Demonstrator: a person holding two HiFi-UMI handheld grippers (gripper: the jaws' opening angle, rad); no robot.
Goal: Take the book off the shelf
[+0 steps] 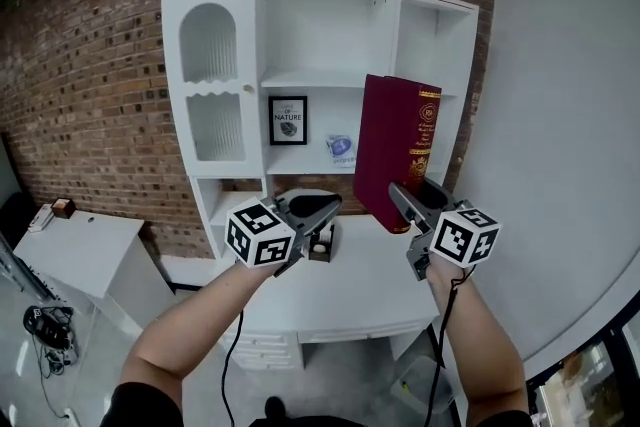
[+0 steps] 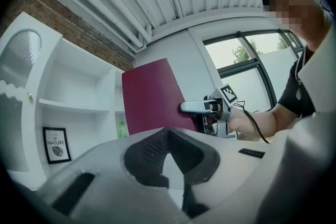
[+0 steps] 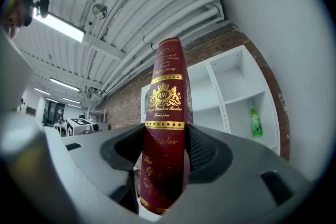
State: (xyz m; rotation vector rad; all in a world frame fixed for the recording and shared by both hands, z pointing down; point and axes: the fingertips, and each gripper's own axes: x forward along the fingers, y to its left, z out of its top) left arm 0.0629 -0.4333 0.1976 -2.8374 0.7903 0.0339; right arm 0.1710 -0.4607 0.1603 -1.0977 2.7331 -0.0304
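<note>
The left gripper (image 1: 325, 212), jaws together and empty, hovers over the white desk (image 1: 360, 287) in front of the white wooden shelf unit (image 1: 320, 75). To its right, the tall maroon hardback book with gilt lettering (image 1: 398, 150) stands upright, clear of the shelves, its lower spine clamped in the right gripper (image 1: 408, 192). The removal looks all but done. The next move calls for carrying the book away steadily and setting it down.

Left gripper (image 1: 325, 213), right gripper (image 1: 405, 200): grey moulded bodies. Fingers (image 2: 152, 152) lined with dark textured pads. White cube (image 1: 262, 233) with black square markers on each gripper. Black cable (image 1: 441, 325) runs from each handle. Person wears black short sleeves (image 1: 150, 405).
</note>
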